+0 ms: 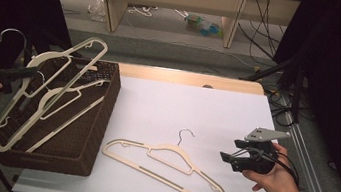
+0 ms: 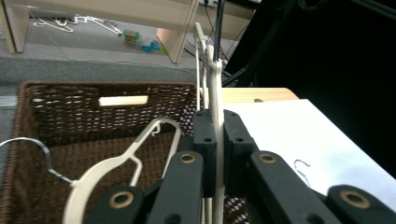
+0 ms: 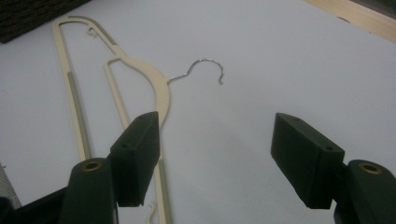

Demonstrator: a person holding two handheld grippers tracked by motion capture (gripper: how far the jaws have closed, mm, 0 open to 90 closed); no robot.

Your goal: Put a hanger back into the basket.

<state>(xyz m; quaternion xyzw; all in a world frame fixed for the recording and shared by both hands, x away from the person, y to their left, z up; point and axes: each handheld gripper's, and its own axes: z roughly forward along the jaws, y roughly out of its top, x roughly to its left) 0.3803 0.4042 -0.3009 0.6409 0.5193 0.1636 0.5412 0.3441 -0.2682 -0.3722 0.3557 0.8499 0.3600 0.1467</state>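
nearest to you, your right gripper [image 1: 231, 155] hangs low over the white sheet [image 1: 182, 107] with its jaws spread and nothing between them. straight ahead of it, toward your left, lies the loose hanger [image 1: 168, 169], flat on the sheet; in the right gripper view its cream shoulder [image 3: 161, 93] passes just beyond the left jaw and the wire hook [image 3: 205, 67] curls in the gap ahead. its long bar runs slantwise across the gripper's line, so i'd judge the neck below the hook the easiest spot to close on, and the right hand is by far the nearer one.

farther off on the other side, your left gripper [image 1: 30, 74] is pressed tight on the edge of a second hanger [image 1: 54, 79], which it carries tilted over the brown basket [image 1: 98, 131]. in the left gripper view that hanger's thin bar [image 2: 215, 107] stands upright between the jaws, with the basket's inside [image 2: 70, 121] directly beyond and below. another hanger [image 2: 121, 161] already rests down in there, touching the weave. lowering the held one likely needs its long side turned along the basket.
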